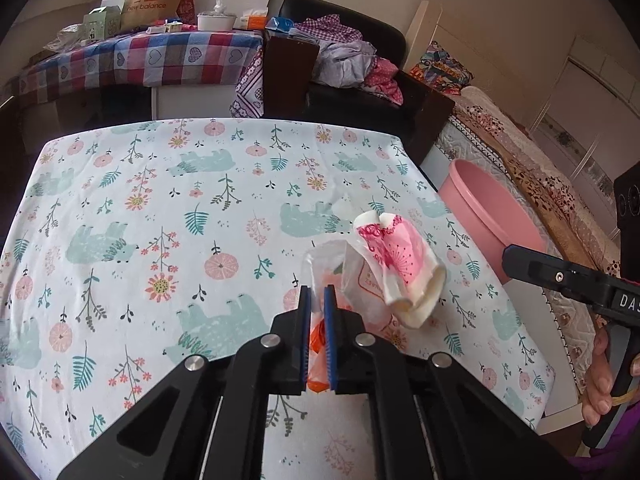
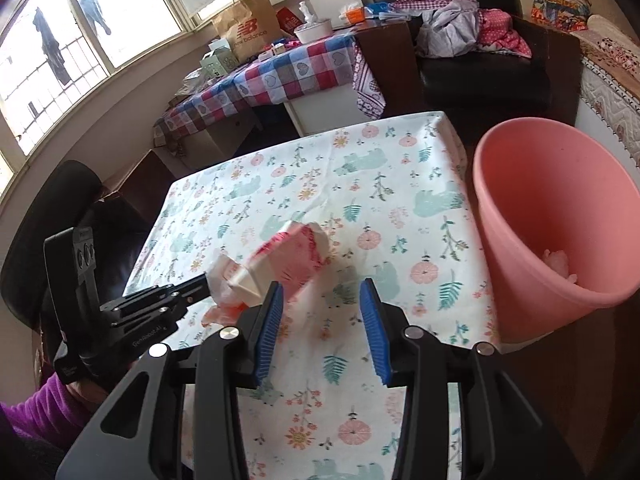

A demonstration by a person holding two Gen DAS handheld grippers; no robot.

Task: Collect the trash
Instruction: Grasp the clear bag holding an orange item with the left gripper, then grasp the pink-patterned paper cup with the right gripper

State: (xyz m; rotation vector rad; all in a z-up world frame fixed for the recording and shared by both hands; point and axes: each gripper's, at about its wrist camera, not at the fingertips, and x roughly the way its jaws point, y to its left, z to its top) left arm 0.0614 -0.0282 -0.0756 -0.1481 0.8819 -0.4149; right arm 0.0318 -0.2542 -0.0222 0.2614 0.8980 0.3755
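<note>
left wrist view: the left gripper (image 1: 317, 300) is closed on a clear wrapper (image 1: 340, 268) with a tissue pack (image 1: 400, 268) hanging near the table (image 1: 120, 200) right edge; lift before swinging. right wrist view: the right gripper (image 2: 322, 300) stands part open, empty; the bin (image 2: 560, 200) waits off that edge.
</note>
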